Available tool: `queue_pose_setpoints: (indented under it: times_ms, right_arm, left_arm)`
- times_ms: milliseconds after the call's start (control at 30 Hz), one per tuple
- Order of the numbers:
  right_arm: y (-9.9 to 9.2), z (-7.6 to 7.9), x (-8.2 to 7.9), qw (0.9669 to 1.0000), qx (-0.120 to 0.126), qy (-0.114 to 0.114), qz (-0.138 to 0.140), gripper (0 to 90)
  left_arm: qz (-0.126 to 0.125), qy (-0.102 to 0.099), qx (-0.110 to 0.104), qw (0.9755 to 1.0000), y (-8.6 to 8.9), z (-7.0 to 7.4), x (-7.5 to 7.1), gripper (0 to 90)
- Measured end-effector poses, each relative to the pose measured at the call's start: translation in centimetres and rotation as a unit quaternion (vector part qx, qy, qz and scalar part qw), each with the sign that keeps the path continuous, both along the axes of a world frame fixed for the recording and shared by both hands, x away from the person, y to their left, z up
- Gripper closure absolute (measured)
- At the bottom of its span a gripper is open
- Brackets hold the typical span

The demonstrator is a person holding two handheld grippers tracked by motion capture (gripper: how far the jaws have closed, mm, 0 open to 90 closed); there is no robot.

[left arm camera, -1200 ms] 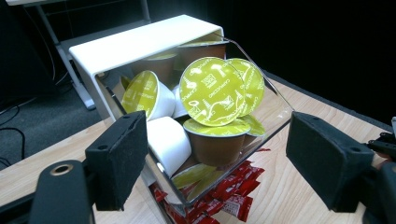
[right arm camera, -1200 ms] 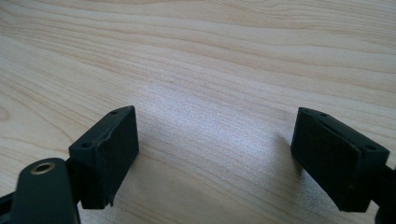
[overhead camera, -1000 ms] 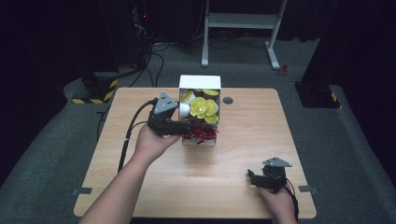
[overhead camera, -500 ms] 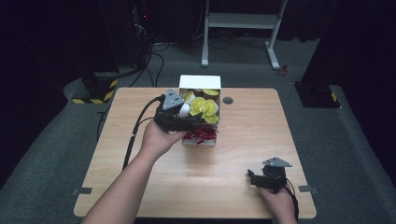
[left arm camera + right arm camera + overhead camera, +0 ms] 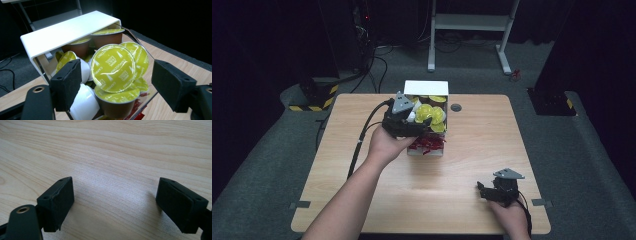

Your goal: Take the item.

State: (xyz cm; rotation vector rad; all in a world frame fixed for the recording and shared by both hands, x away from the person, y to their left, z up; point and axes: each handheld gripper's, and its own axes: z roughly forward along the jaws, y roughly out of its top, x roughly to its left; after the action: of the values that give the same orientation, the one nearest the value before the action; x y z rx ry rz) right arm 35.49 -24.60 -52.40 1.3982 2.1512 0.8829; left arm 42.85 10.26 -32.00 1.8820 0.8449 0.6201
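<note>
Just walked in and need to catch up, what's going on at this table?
A person works at a wooden table with a gripper in each hand. The left gripper is open, its jaws on either side of a yellow-lidded coffee capsule atop a pile in a white box; nothing is gripped. The right gripper rests open over bare wood near the table's front right corner.

One white open-topped box [image 5: 426, 88], two black two-jaw grippers [image 5: 409, 121] [image 5: 484, 191], at least six yellow-lidded brown coffee capsules [image 5: 116, 67], one round-cornered wooden table [image 5: 472, 150]
</note>
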Motion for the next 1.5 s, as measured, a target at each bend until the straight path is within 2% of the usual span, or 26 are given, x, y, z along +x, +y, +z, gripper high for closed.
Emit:
queue_pose_setpoints:
  times_ms: [333, 567, 967, 1067, 1233, 1300, 1500]
  right_arm:
    - [0.0, 0.0, 0.0, 1.0, 0.001, 0.0, 0.0, 15.1]
    - [0.0, 0.0, 0.0, 1.0, 0.001, 0.001, 0.001, 15.1]
    - [0.0, 0.0, 0.0, 1.0, 0.001, 0.0, 0.002, 15.1]
    - [0.0, 0.0, 0.0, 1.0, 0.001, -0.001, 0.003, 15.1]
    - [0.0, 0.0, 0.0, 1.0, 0.001, 0.0, 0.002, 15.1]
    - [0.0, 0.0, 0.0, 1.0, 0.001, 0.0, 0.003, 15.1]
    - [0.0, 0.0, 0.0, 1.0, 0.001, 0.001, 0.004, 15.1]
  left_arm:
    - [0.001, -0.001, 0.016, 0.9999, -1.0, -0.1, 0.9, 22.2]
    - [0.011, -0.001, 0.028, 0.9995, -1.8, -0.5, 1.4, 22.0]
    - [0.017, 0.003, 0.037, 0.9992, -2.3, -1.0, 1.6, 24.3]
    - [0.019, 0.003, 0.034, 0.9992, -2.3, -1.2, 1.6, 26.4]
    - [0.024, 0.002, 0.027, 0.9994, -2.2, -1.6, 1.6, 38.3]
    - [0.025, 0.002, 0.017, 0.9995, -1.9, -1.6, 1.5, 38.7]
    - [0.025, -0.006, 0.011, 0.9996, -1.7, -1.3, 1.3, 39.1]
